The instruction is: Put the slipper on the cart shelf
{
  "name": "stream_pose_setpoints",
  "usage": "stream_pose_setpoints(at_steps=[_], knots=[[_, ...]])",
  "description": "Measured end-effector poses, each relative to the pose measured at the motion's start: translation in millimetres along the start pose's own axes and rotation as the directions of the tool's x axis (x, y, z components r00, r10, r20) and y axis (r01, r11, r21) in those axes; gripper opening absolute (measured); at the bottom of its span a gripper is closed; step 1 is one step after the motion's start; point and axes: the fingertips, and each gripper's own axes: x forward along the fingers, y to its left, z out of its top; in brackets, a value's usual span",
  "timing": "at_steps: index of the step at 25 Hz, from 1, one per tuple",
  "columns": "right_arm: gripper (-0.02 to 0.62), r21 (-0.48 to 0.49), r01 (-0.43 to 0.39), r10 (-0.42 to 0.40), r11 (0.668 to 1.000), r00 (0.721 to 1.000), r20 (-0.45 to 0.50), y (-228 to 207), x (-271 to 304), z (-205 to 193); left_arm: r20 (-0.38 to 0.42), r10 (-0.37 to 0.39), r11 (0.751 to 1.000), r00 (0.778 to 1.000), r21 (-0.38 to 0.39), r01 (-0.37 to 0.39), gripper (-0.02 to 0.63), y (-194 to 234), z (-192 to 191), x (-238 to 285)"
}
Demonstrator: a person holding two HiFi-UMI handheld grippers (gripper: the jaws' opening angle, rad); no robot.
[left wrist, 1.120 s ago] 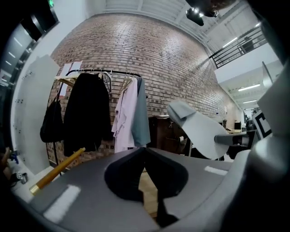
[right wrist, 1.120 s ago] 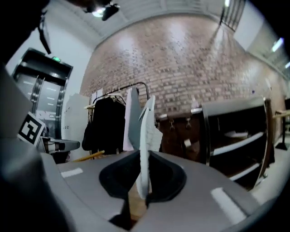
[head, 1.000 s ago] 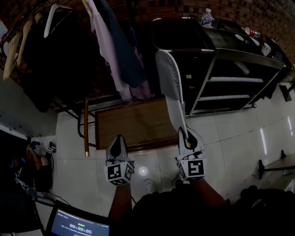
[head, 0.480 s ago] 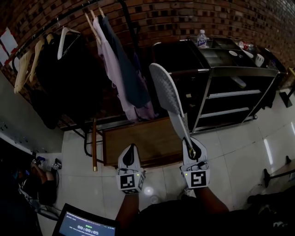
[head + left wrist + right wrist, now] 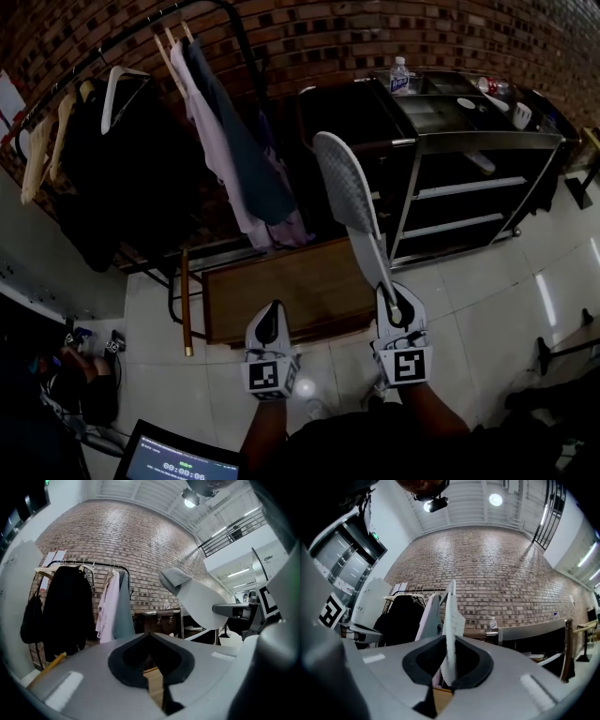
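A white slipper (image 5: pixel 349 192) stands on edge, heel end clamped in my right gripper (image 5: pixel 390 302), toe pointing up toward the black cart (image 5: pixel 487 141). In the right gripper view the slipper (image 5: pixel 451 634) is pinched between the dark pads of that gripper (image 5: pixel 446 670). The cart's shelves (image 5: pixel 464 187) lie ahead and to the right, a fair way beyond the slipper. My left gripper (image 5: pixel 269 321) hangs beside the right one, shut with nothing in it. In the left gripper view that gripper (image 5: pixel 151 654) shows only a thin slit, and the slipper (image 5: pixel 201 599) appears at the right.
A water bottle (image 5: pixel 399 77) and small items stand on the cart's top. A clothes rack (image 5: pixel 178 112) with hanging garments fills the left against the brick wall. A low wooden board (image 5: pixel 281 281) lies on the tiled floor ahead. A laptop screen (image 5: pixel 173 459) sits at the lower left.
The head view has tilted up, showing more of the brick wall and the cart's top. Both grippers keep their pose, the right still clamped on the slipper.
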Motion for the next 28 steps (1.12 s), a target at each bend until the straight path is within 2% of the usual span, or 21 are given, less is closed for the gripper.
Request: stream_pose_setpoints(at_steps=[2, 6, 17, 20, 25, 28], knots=[[0.041, 0.01, 0.008, -0.008, 1.0, 1.0, -0.01, -9, -1, -5, -0.004, -0.004, 1.0, 1.0, 0.003, 0.004, 0.011, -5, 2, 8], [0.041, -0.035, -0.001, 0.0, 0.999, 1.0, -0.023, -33, -3, -12, -0.012, -0.025, 1.0, 1.0, -0.002, 0.025, 0.011, -25, -8, 32], [0.041, -0.129, -0.02, 0.008, 0.991, 0.996, -0.091, -140, -23, -46, -0.001, -0.072, 0.997, 0.997, -0.008, 0.072, 0.011, -138, -12, 94], [0.041, -0.127, 0.001, -0.016, 0.992, 0.993, -0.117, -163, -38, -60, -0.016, -0.092, 0.996, 0.996, 0.019, 0.093, 0.011, -161, -14, 104], [0.041, -0.132, 0.051, -0.077, 0.99, 0.976, -0.202, -197, -59, -91, -0.039, -0.092, 0.996, 0.995, 0.001, 0.092, 0.011, -171, -32, 120], [0.041, -0.112, 0.089, -0.114, 0.99, 0.964, -0.238, -216, -67, -107, -0.051, -0.125, 0.991, 0.991, 0.044, 0.127, 0.011, -192, -45, 136]])
